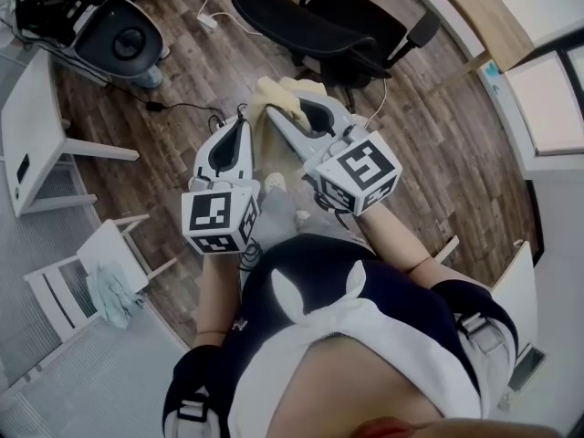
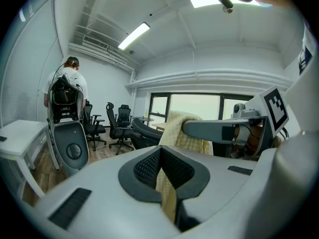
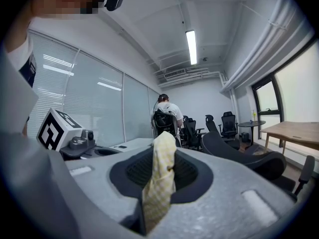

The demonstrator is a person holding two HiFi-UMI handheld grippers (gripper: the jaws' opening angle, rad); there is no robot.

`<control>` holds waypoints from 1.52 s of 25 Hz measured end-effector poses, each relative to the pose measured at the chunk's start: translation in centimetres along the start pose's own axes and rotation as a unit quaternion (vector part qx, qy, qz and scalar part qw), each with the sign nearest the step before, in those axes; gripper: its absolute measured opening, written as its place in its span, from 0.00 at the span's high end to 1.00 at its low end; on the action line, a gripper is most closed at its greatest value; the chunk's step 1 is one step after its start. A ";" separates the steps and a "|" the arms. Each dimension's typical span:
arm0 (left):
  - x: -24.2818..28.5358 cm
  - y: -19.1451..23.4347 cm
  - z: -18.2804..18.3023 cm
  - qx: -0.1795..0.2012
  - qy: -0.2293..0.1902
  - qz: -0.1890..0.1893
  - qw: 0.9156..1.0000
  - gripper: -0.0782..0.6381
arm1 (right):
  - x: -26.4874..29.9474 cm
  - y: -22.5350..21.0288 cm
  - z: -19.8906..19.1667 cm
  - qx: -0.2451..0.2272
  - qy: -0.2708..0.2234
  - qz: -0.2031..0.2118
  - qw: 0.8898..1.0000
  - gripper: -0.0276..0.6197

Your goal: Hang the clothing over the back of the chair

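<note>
A pale yellow checked piece of clothing (image 1: 285,99) hangs between my two grippers, in front of a black office chair (image 1: 321,24). In the head view my left gripper (image 1: 242,121) pinches one edge and my right gripper (image 1: 276,115) pinches another, both held side by side above the wooden floor. The left gripper view shows the cloth (image 2: 168,193) clamped in its jaws and draped over the right gripper (image 2: 219,131), with the chair's dark back (image 2: 145,133) behind. In the right gripper view a strip of cloth (image 3: 160,183) stands up between the shut jaws, and the chair back (image 3: 241,156) curves at the right.
A white table (image 1: 27,126) and a white stool with a light blue cloth (image 1: 111,297) stand at the left. A grey and black machine (image 1: 119,30) sits at the far left, with cables on the floor. A person (image 3: 167,108) stands among several office chairs at the back.
</note>
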State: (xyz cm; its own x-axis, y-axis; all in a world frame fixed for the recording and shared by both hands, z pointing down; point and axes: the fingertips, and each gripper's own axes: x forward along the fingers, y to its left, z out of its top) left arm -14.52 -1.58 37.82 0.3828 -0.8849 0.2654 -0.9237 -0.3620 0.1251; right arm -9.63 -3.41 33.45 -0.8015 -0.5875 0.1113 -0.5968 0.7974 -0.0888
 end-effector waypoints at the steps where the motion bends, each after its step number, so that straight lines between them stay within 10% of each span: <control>1: 0.2 0.5 0.1 -0.002 -0.001 0.000 1.000 0.88 | 0.5 0.0 0.2 -0.002 0.000 0.000 1.000 0.84; 38: 6.1 11.3 3.2 -0.027 -0.019 0.021 0.999 0.88 | 14.4 -2.7 6.2 -0.073 -0.011 0.038 0.997 0.84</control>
State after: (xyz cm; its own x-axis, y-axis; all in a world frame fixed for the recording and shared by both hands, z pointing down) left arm -22.73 -11.99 37.79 0.3420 -0.9096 0.2358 -0.9364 -0.3089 0.1664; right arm -19.83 -14.89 29.14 -0.8455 -0.5265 0.0884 -0.5242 0.8501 0.0496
